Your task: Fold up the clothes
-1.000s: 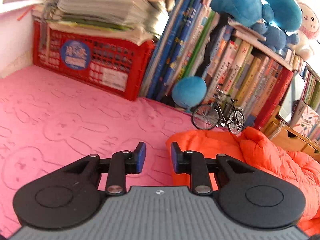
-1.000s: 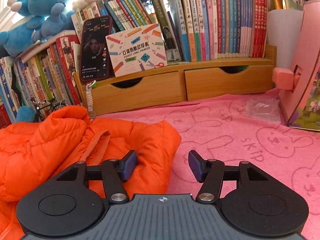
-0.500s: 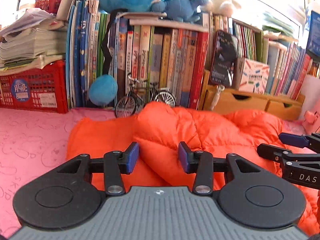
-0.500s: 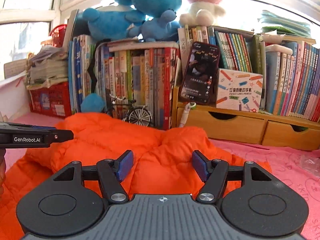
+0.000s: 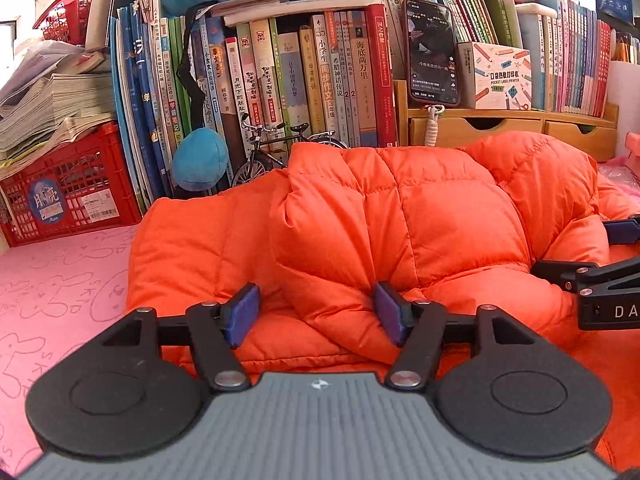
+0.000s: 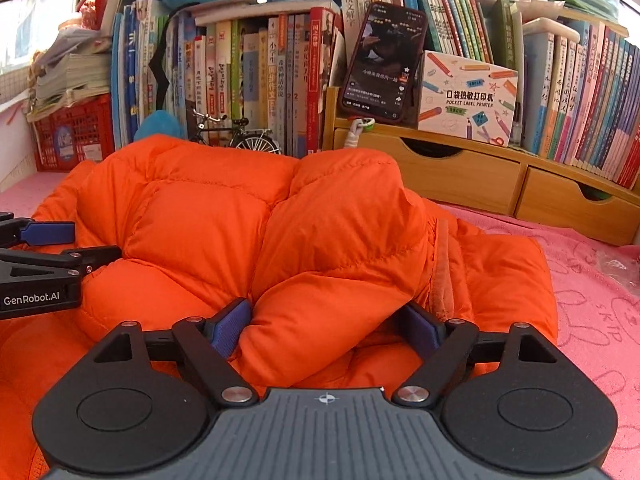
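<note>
One garment fills the middle of both views: an orange puffer jacket (image 5: 400, 220) lying bunched on the pink bunny-print cloth (image 5: 60, 300) that covers the worktop, its bulk heaped toward twelve o'clock against the row of books (image 5: 280, 80). It is not yet flat; quilted panels mound over each other, and a sleeve or side flap rolls forward toward six o'clock, which is probably why both tools sit at the near edge.

The left gripper (image 5: 316, 314) has its fingers apart, and they have just been opening; a soft fold of the jacket lies between the blue pads without being pinched. The right gripper (image 6: 326, 326) also has its fingers spread, having just been widening too, and a fat roll of the jacket bulges up between them, brushing the pads; I judge this a straddle ahead of a grasp, not a firm hold. The two tools stand side by side, each showing at the other's three or nine o'clock edge.

Behind, a small model bicycle (image 5: 280, 152) stands at twelve o'clock just beyond the jacket, a red crate (image 5: 68, 188) at ten o'clock, and wooden drawers (image 6: 460, 172) at two o'clock. Any sweep of the jacket backward risks tipping the bicycle.
</note>
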`<state>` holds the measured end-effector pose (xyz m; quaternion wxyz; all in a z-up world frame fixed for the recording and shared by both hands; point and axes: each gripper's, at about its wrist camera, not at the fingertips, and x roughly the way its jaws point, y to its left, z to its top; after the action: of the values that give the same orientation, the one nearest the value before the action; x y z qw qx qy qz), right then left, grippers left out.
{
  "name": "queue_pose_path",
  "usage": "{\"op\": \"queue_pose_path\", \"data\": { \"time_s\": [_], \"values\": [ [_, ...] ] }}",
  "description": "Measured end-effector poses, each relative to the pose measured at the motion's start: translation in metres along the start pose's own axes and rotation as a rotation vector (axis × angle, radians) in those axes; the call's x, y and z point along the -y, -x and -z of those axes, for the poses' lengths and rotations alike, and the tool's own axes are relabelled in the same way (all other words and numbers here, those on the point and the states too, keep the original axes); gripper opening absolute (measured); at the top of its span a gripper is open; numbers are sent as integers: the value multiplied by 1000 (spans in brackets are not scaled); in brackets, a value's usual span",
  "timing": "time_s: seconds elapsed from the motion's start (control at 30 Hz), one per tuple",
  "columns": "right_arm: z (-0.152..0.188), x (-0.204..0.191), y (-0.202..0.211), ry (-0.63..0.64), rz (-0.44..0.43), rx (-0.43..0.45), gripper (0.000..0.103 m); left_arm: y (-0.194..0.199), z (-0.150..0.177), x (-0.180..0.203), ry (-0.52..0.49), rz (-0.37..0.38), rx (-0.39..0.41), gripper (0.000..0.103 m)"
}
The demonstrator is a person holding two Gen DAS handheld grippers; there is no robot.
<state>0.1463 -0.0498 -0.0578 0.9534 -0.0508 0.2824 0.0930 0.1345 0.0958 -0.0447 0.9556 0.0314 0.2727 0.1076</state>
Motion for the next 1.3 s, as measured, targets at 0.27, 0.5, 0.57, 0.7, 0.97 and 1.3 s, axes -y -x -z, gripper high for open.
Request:
{"op": "queue_pose_path", "data": {
  "time_s": [0.27, 0.5, 0.57, 0.7, 0.97, 1.3],
  "values": [
    [3, -1, 55, -12, -42, 75, 89, 37, 0, -15, 43, 44, 19, 63],
    [24, 5, 104, -47, -74, 97, 91, 90, 16, -12, 35, 86, 71, 70],
    [35, 5, 119, -60, -85, 96, 94, 102, 25, -11, 43, 97, 60, 71],
    [57, 0, 143, -78, -95, 76, 96, 120, 44, -10, 67, 86, 5, 72],
    [107, -35, 200, -117, -46, 156, 103, 169, 93, -19, 261, -25, -17, 72],
    [159, -87, 215, -137, -31, 243, 103, 176, 124, -5, 126, -99, -6, 86]
  ]
}}
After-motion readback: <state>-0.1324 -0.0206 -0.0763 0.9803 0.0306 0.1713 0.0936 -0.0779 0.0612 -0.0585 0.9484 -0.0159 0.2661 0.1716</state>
